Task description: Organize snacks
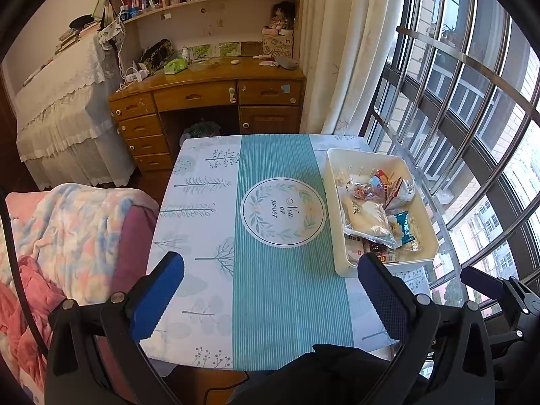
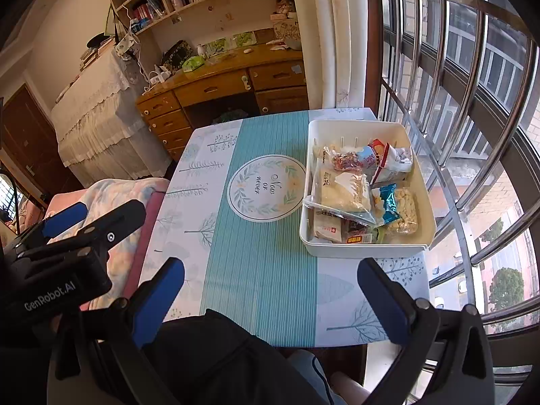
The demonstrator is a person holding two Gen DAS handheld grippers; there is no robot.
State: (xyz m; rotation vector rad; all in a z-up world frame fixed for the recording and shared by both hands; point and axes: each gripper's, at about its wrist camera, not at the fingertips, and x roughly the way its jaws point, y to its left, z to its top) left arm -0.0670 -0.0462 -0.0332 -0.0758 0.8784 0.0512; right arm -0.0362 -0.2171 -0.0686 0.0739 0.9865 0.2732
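Teal-striped cloth covers my counter (image 1: 287, 303). From the left wrist, my left tongs (image 1: 270, 290) gape wide, empty; the white snack bin (image 1: 341, 256) sits at two o'clock along the window edge. From the right wrist, right tongs (image 2: 270, 290) spread wide, empty, bin (image 2: 364, 251) at one o'clock.

Left wrist view: high above the near table (image 1: 202, 222) edge, facing far toward the desk (image 1: 209, 84). Right wrist view: similar height, just right, angled slightly left. Shared: tabletop, white tray (image 2: 422, 182), desk, window bars (image 2: 472, 67).
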